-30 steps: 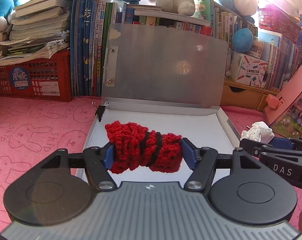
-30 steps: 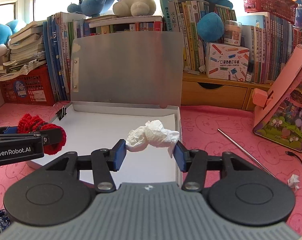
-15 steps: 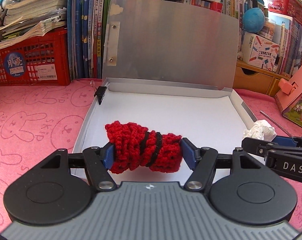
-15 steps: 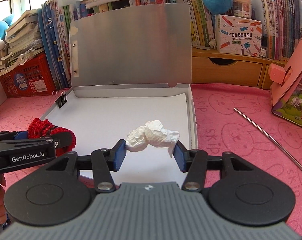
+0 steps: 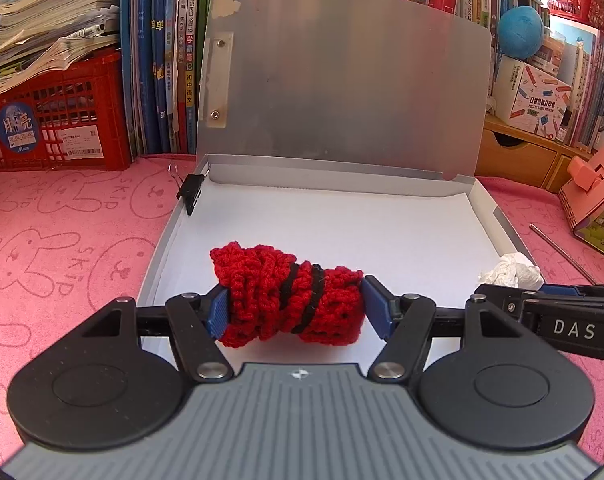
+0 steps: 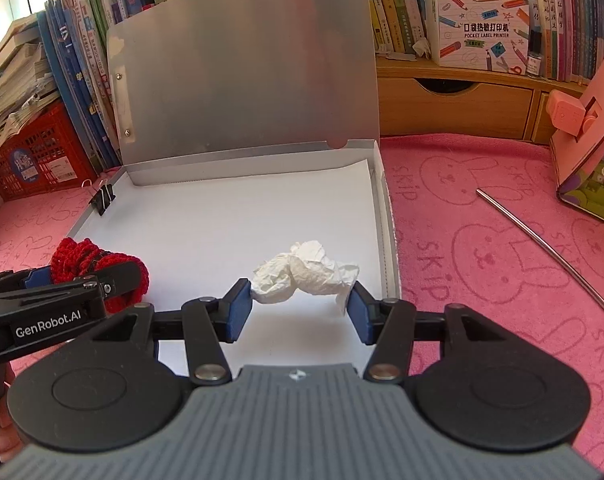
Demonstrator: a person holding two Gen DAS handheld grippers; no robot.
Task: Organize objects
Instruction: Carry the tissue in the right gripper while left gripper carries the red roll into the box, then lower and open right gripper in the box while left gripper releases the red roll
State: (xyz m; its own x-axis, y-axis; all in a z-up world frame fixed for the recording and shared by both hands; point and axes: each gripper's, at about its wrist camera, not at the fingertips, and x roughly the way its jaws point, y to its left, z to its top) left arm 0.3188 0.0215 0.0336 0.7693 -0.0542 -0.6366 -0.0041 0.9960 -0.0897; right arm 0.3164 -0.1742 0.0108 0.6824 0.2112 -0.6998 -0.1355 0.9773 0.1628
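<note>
- My left tool (image 5: pixel 295 306) pinches the red crocheted bundle (image 5: pixel 287 300) between its blue pads, above the near left part of the open box (image 5: pixel 498 216).
- My right tool (image 6: pixel 299 306) pinches the crumpled white tissue (image 6: pixel 302 272), above the box's near right part.
- The box rests on the pink counter (image 6: pixel 482 264), its lid upright.

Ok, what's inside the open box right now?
The box holds only a white paper sheet lining the floor, with a binder clip on its left wall. Yarn and tissue hang above, gripped. Whatever lies under the sheet is covered.
</note>
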